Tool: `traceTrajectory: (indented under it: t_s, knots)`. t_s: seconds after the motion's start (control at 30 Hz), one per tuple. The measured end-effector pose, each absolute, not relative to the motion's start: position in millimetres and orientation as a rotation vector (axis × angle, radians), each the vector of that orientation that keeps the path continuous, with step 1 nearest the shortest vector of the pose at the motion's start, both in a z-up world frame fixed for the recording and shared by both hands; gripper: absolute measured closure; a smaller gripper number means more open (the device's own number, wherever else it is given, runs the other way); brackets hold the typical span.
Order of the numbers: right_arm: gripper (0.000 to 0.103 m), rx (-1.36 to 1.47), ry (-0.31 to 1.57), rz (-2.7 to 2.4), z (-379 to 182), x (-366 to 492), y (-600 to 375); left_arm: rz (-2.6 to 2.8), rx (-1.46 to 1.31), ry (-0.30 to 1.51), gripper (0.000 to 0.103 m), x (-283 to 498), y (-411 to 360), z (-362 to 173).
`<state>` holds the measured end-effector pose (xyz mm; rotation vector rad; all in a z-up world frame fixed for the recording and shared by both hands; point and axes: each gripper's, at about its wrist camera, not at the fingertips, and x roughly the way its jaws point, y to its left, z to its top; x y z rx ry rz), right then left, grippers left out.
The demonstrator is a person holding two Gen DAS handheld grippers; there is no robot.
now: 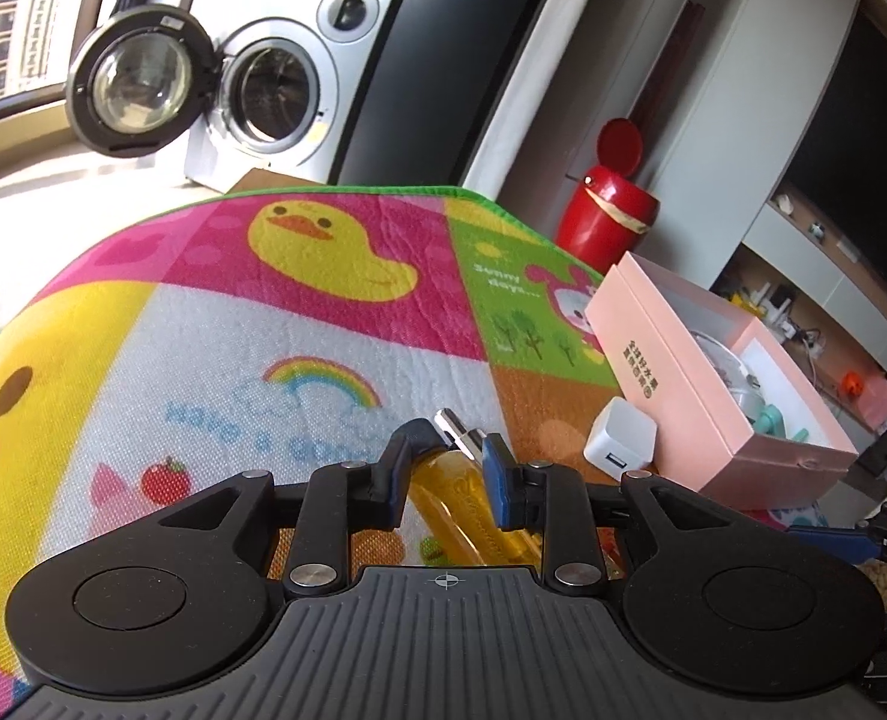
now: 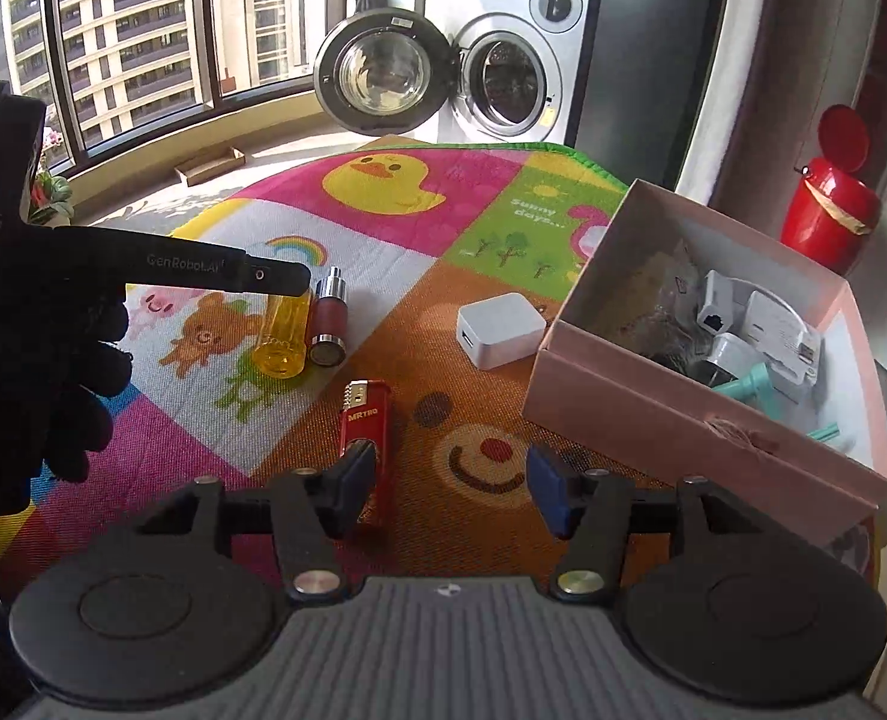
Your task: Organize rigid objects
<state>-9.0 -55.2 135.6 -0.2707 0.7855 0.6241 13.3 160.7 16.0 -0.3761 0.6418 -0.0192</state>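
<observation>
Play mat (image 2: pixel 455 324), cartoon print with ducks, rainbow and bear face, green border, laid flat. On it:
- yellow bottle (image 2: pixel 281 333), lying down;
- maroon vial (image 2: pixel 327 321) with silver cap, touching the bottle's right side;
- red lighter (image 2: pixel 366 420), lying nearer the camera;
- white charger (image 2: pixel 499 329), just left of the box;
- pink box (image 2: pixel 671 414), open, at the right edge.

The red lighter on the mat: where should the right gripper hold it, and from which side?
Grip the lighter across its narrow red body, below the metal top, coming straight down. It lies flat with its length pointing away, so the open right gripper should shift left to straddle it.
</observation>
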Motion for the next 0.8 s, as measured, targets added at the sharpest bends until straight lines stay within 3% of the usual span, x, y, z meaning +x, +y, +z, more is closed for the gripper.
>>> traceTrajectory:
  t_s: [0.23,0.5,0.8]
  knots:
    - [0.046,-0.202,0.763,0.494,111,-16,-100,-0.080,-0.318,0.562,0.075,43,135,43]
    - [0.043,-0.067,0.793,0.474,92,-17,-117,-0.219,-0.321,0.754,0.075,131,95,18]
    - [0.038,-0.067,0.759,0.543,92,-27,-118,-0.385,-0.304,0.832,0.077,95,87,2]
